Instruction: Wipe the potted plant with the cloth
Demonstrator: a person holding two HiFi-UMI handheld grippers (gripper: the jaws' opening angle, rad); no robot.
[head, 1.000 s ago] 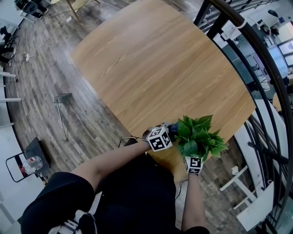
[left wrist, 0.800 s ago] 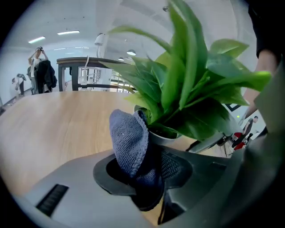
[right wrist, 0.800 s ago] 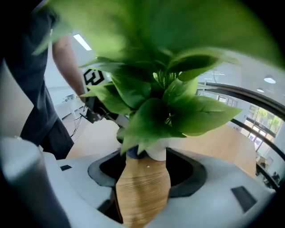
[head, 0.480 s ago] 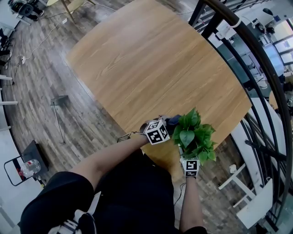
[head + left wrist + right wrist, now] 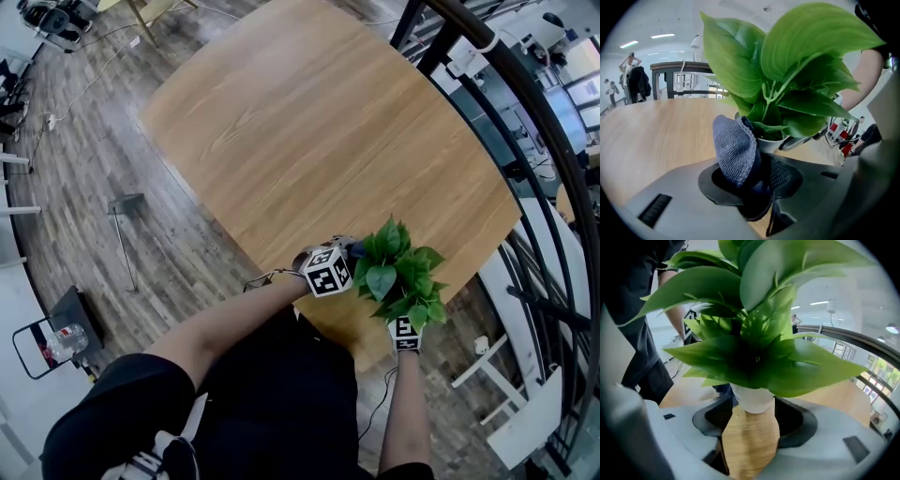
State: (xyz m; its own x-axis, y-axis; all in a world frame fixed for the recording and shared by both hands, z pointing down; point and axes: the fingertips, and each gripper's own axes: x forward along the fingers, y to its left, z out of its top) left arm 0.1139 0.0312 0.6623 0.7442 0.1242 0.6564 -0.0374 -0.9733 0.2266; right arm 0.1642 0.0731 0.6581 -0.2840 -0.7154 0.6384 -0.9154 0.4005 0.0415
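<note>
Wiping under way near the near-right corner of the table (image 5: pixel 309 122), with the potted plant (image 5: pixel 398 277) gripped at its white pot by the right gripper (image 5: pixel 751 416) and the cloth (image 5: pixel 736 150) clamped in the left gripper (image 5: pixel 349 251) just beside the leaves; next, probably light strokes along each leaf.

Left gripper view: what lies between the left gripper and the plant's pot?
Only the blue cloth, clamped in the left gripper, sticking up just in front of the white pot. The left gripper view shows it.
</note>
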